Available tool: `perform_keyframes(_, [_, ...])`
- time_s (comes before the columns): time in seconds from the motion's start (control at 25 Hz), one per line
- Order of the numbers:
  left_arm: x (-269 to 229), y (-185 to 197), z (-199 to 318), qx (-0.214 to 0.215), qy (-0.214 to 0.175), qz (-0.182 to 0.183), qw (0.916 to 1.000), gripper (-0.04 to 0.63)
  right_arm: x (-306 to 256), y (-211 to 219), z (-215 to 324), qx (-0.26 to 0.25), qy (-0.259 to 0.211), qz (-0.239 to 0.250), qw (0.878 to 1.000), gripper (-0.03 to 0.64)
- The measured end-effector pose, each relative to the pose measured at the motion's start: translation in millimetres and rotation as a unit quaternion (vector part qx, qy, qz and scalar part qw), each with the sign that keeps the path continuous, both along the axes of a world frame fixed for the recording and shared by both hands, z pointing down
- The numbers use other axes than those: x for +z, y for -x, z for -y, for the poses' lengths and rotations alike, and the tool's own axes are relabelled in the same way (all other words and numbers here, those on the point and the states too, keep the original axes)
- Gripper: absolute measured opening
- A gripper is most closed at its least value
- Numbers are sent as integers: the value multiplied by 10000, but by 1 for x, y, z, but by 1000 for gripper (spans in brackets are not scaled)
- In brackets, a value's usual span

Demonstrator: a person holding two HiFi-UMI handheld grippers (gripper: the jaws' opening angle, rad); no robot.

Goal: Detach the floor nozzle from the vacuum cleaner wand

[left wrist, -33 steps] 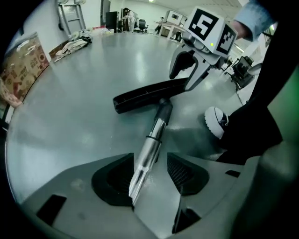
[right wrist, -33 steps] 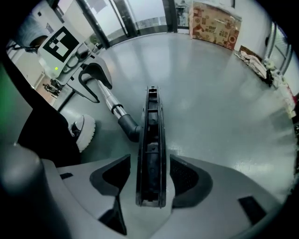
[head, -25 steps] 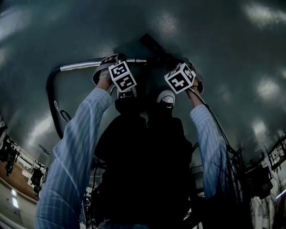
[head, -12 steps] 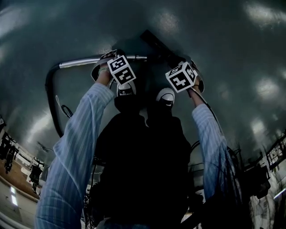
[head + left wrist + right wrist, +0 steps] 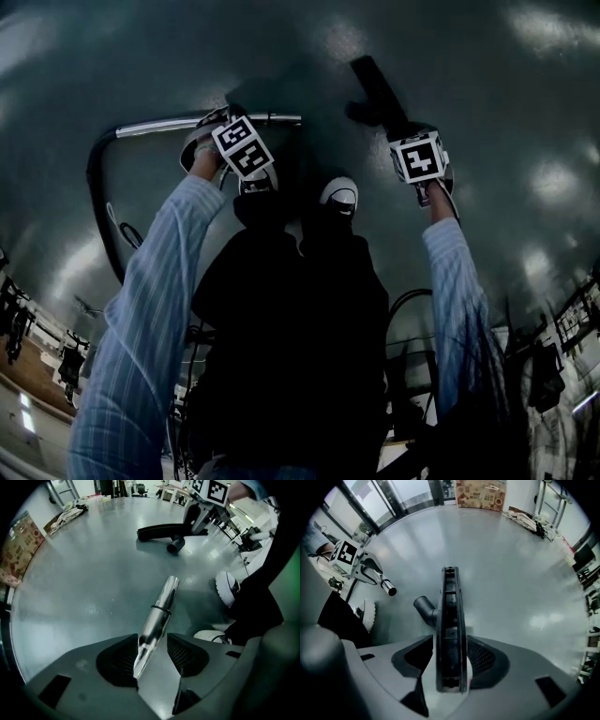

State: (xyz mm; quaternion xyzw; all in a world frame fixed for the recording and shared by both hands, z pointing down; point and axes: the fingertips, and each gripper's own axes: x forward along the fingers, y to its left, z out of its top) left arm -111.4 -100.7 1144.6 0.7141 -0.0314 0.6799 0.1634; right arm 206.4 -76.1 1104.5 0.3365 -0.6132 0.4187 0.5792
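Note:
The chrome vacuum wand [image 5: 187, 123] runs level over the grey floor, with a black hose [image 5: 97, 202] curving off its left end. My left gripper [image 5: 217, 120] is shut on the wand [image 5: 159, 611], whose open end points out past the jaws. The black floor nozzle [image 5: 375, 89] hangs apart from the wand, to its right. My right gripper [image 5: 401, 129] is shut on the nozzle [image 5: 450, 620], clamping the flat head edge-on. The nozzle's round neck socket [image 5: 425, 607] sticks out to the left with nothing in it. A gap of floor lies between the socket and the wand's tip [image 5: 388, 588].
The person's white shoes [image 5: 339, 195] stand on the floor just below the wand end. A cardboard box [image 5: 480, 494] and a pile of cloth [image 5: 529, 520] sit at the far edge of the floor. Cables and racks [image 5: 553, 366] crowd the lower right behind the person.
The right gripper has swung to the right with the floor nozzle, pulling it off the wand. The nozzle has turned more upright in the view. The left gripper and wand shifted slightly left.

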Motion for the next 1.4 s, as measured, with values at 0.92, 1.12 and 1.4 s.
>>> perform_keyframes(0.92, [-293,-62,-6,-2083,128,-889,9739,195,-282,76,27,1673,-778,1761,9669,219])
perform_keyframes(1.12, [-362,-70,-13,-2736,209,-1201,9541,195,-354,96,20,1866,-873,2046,9569,219])
perform_keyframes(1.4, [-463,-76,3,-3453,-135,-1760,9218,186,-434,115,18,2081,-1110,2315,9438,219])
